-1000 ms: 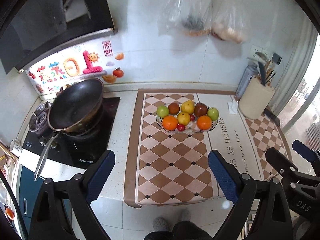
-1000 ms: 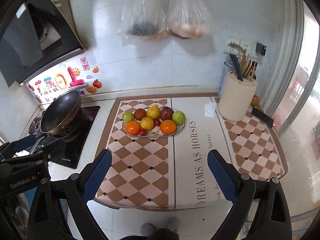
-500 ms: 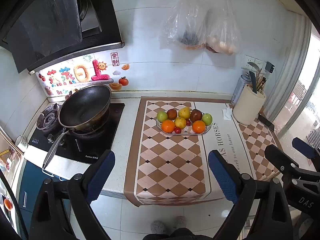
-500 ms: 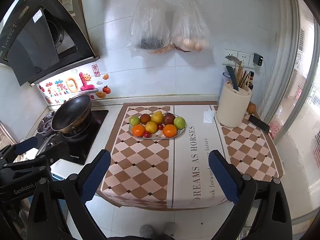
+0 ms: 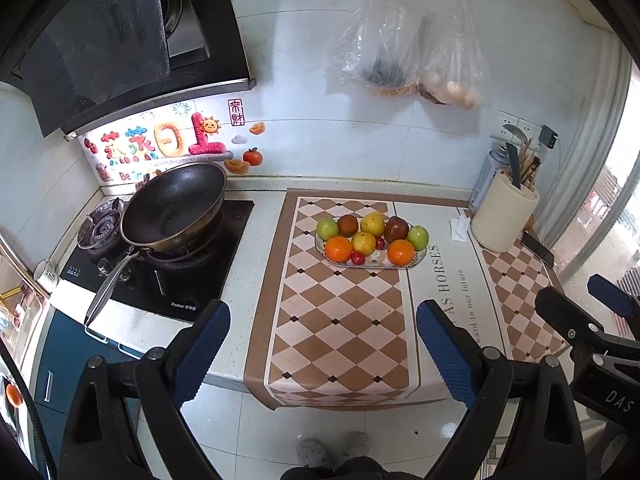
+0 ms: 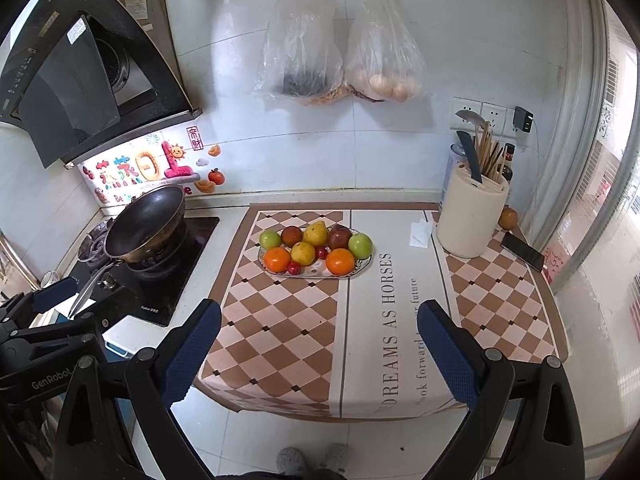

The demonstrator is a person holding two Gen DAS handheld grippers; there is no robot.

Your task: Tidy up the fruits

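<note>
A white plate [image 5: 418, 258] [image 6: 366, 266] on the checkered mat carries several fruits: two oranges [image 5: 338, 249] [image 6: 340, 261], green apples [image 5: 417, 237] [image 6: 360, 245], yellow pears [image 5: 372, 223] [image 6: 315, 233], dark red apples [image 5: 396, 229] [image 6: 339, 236] and small red cherries [image 5: 357, 257]. My left gripper [image 5: 323, 344] is held open well back from the counter edge, nothing between its blue pads. My right gripper [image 6: 319, 344] is likewise open and empty, in front of the counter. Each gripper shows at the edge of the other's view.
A black wok [image 5: 174, 208] sits on the stove [image 5: 160, 268] at the left. A cream utensil holder [image 6: 472, 216] with knives, a phone [image 6: 522, 256] and a folded tissue [image 6: 420, 234] stand at the right. Two plastic bags [image 6: 340, 52] hang on the wall. Floor and slippers [image 6: 312, 460] lie below.
Both grippers have pulled back and up from the counter, so the plate of fruit looks smaller and farther away. The fruits have not moved.
</note>
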